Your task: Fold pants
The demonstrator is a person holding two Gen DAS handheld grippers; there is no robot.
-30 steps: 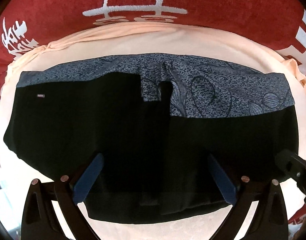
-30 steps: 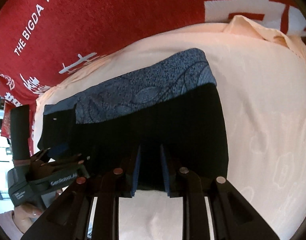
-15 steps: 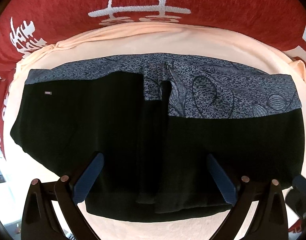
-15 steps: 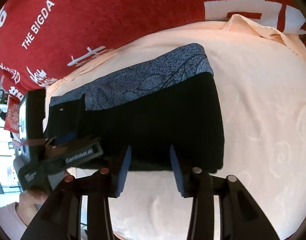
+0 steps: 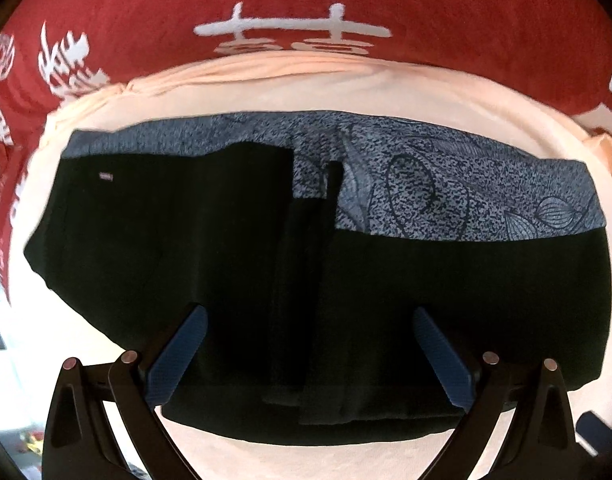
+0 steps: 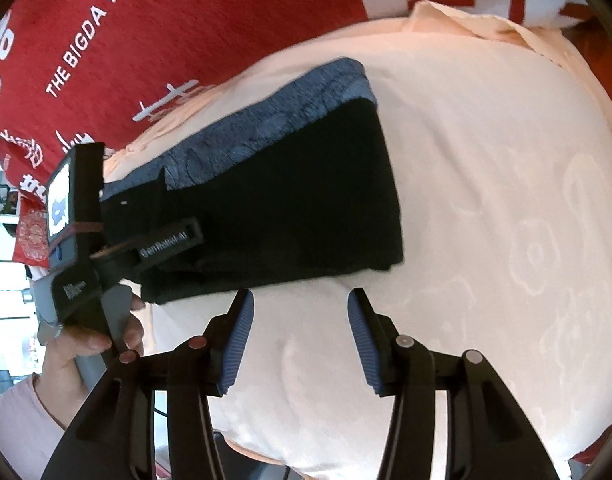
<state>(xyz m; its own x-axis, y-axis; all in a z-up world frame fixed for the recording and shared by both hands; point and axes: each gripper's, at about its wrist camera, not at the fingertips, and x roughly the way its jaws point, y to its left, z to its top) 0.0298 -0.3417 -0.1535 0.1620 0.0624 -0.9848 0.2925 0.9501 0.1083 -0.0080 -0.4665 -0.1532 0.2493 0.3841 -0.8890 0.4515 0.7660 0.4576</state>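
Note:
The black pants (image 5: 425, 300) lie folded in a flat block on a peach cloth (image 5: 306, 88), with a grey-blue patterned waistband (image 5: 445, 184) along the far side. My left gripper (image 5: 306, 320) is open, its blue pads spread wide over the near part of the pants. In the right wrist view the pants (image 6: 306, 200) lie ahead and to the left. My right gripper (image 6: 300, 306) is open and empty, just short of the pants' near edge, over the peach cloth (image 6: 505, 240). The left gripper (image 6: 146, 248) shows there at the pants' left end.
A red blanket with white characters (image 5: 306, 12) lies beyond the peach cloth, also in the right wrist view (image 6: 146, 40). The person's hand (image 6: 78, 344) holds the left gripper's handle at the left edge.
My right gripper has opened, let go of the pants' near edge and drawn back. My left gripper has stayed open and shifted slightly left.

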